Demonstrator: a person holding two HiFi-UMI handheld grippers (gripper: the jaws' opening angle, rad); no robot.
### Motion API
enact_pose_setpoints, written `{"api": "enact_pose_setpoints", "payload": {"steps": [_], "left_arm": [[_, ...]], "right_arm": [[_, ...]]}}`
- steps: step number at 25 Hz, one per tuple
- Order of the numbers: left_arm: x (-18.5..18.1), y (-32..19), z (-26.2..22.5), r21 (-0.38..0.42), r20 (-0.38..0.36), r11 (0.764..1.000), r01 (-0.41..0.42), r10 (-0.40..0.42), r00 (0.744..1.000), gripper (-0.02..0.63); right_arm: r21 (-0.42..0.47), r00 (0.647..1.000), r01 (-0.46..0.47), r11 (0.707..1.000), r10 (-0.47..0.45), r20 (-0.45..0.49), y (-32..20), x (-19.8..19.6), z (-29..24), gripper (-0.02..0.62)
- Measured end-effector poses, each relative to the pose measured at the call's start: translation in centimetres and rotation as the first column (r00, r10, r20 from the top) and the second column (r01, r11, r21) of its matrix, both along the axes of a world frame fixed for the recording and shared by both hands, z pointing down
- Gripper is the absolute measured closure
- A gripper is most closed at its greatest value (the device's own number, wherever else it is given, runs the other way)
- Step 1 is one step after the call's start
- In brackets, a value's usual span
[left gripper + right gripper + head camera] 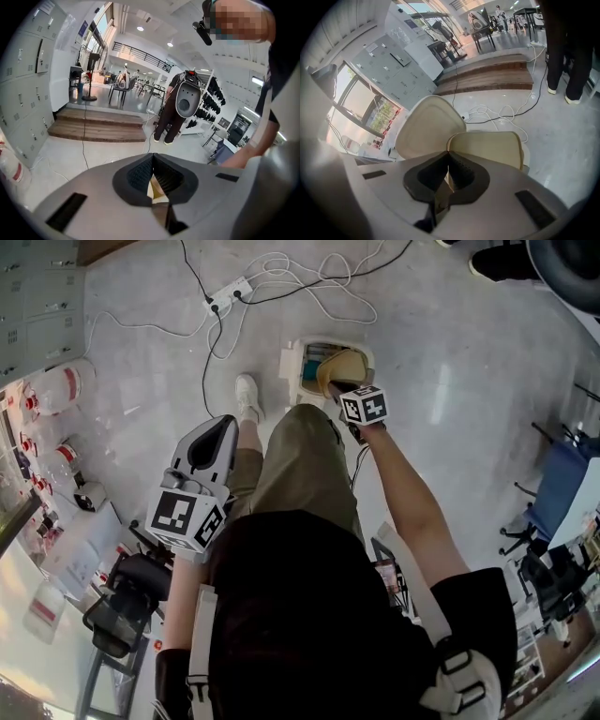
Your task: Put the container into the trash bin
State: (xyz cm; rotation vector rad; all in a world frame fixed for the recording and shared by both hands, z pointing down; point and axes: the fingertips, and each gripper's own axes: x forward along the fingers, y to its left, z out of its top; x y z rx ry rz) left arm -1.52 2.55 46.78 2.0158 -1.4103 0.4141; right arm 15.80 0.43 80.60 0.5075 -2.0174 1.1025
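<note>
A tan, shallow container (343, 367) hangs over the open mouth of the small white trash bin (292, 382) on the floor ahead of my feet. My right gripper (335, 389) is shut on the container's near rim and points steeply down. In the right gripper view the container (487, 147) fills the space just past the closed jaws of the right gripper (449, 158), with the bin's raised cream lid (427, 127) to its left. My left gripper (215, 432) is held out to the left, away from the bin. The left gripper (152, 160) has its pads together and nothing sticks out beyond them.
A power strip (230, 293) and loose cables lie on the floor beyond the bin. Water jugs (58, 388) stand at the left and office chairs (553, 486) at the right. My shoe (247, 395) is close to the bin. Another person (168, 117) stands near wooden steps (96, 127).
</note>
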Motion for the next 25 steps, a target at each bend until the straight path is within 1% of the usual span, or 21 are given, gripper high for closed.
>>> {"api": "enact_pose_setpoints", "payload": {"steps": [6, 10, 14, 19, 21, 25], "left_arm": [[0.2, 0.0, 1.8, -0.027, -0.001, 1.000, 0.009, -0.009, 1.000, 0.598], [-0.2, -0.1, 3.0, -0.058, 0.012, 0.998, 0.012, -0.012, 1.000, 0.598], [-1.0, 0.2, 4.0, -0.087, 0.020, 0.996, 0.025, -0.023, 1.000, 0.598], [-1.9, 0.3, 5.7, -0.111, 0.022, 0.993, 0.038, -0.035, 0.999, 0.598], [-2.0, 0.2, 6.4, -0.121, 0.021, 0.992, 0.039, -0.036, 0.999, 0.598], [-2.2, 0.4, 7.7, -0.139, 0.019, 0.989, 0.040, -0.037, 0.999, 0.598]], "right_arm": [[-0.042, 1.000, 0.007, 0.999, -0.007, -0.007, -0.4, -0.3, 3.3, 0.577], [-0.091, 1.000, -0.012, 0.996, 0.012, 0.000, -0.5, -0.8, 5.5, 0.577], [-0.105, 1.000, -0.016, 0.994, 0.015, -0.017, -0.6, -1.2, 7.2, 0.577], [-0.146, 0.999, -0.049, 0.988, 0.050, 0.005, -0.8, -2.4, 9.7, 0.577], [-0.158, 0.998, -0.059, 0.986, 0.059, -0.005, -1.0, -2.4, 10.8, 0.577], [-0.142, 0.997, -0.068, 0.988, 0.060, -0.056, -1.9, -2.2, 12.3, 0.577]]}}
